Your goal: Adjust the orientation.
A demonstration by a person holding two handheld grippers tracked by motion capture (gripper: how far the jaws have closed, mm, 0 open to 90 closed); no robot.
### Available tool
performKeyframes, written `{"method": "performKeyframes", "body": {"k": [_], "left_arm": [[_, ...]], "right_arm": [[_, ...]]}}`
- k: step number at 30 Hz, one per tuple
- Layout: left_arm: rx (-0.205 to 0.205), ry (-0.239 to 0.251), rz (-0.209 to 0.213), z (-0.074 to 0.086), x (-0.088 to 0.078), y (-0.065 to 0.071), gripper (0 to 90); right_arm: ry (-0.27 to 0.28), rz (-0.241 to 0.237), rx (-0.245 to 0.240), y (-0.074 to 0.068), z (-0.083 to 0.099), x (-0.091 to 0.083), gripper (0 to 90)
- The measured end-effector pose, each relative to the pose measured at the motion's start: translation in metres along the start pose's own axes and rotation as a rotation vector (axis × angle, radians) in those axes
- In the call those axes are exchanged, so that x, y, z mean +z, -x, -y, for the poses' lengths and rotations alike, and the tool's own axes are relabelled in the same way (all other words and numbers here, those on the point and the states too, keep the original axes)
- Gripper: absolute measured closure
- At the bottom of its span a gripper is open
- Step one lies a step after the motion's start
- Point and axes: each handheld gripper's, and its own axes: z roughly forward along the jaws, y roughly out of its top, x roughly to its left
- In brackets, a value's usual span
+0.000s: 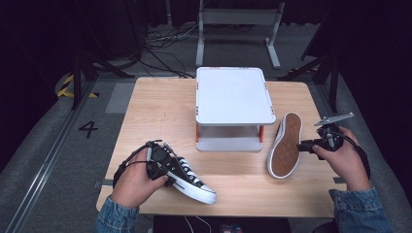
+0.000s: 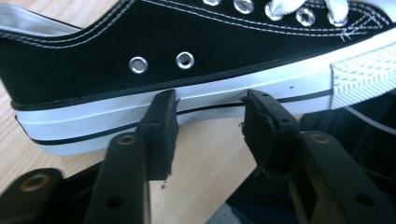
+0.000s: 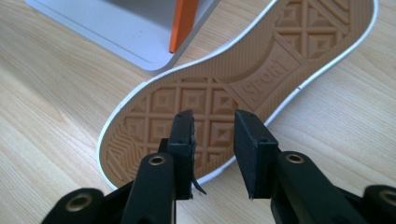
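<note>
The black sneaker stands upright on its sole at the near left of the wooden table, directly in front of the left gripper. That gripper's jaws are parted, their tips at the white sole band with nothing clamped between them. The second sneaker lies on its side right of the white shelf stand, brown tread facing the right gripper, whose jaws stand apart and empty just before it.

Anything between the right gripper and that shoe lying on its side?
Nothing visible. The right gripper faces the brown sole of the shoe directly, jaws apart with nothing between them. The white shelf stands off to one side, not in the gap.
</note>
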Motion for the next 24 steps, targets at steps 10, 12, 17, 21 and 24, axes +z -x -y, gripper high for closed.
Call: {"method": "performKeyframes", "body": {"k": [10, 12, 17, 21, 24], "left_arm": [[0.000, -0.271, 0.045, 0.013, 0.016, -0.002, 59.3], [0.027, -0.326, 0.036, 0.013, 0.025, -0.001, 58.3], [0.053, -0.240, 0.014, 0.017, 0.006, 0.001, 49.2], [0.107, -0.147, -0.110, 0.022, -0.013, 0.001, 23.7], [0.173, -0.090, -0.173, 0.017, -0.002, -0.001, 17.1]], "right_arm": [[-0.011, -0.007, -0.003, -0.003, -0.002, 0.005, 68.9], [-0.013, -0.008, -0.006, -0.004, -0.003, 0.007, 68.7], [-0.013, -0.016, -0.005, -0.004, -0.003, 0.007, 67.3], [-0.011, -0.013, 0.005, -0.002, -0.002, 0.007, 66.5], [-0.009, -0.022, 0.002, -0.004, -0.002, 0.008, 64.9]]}}
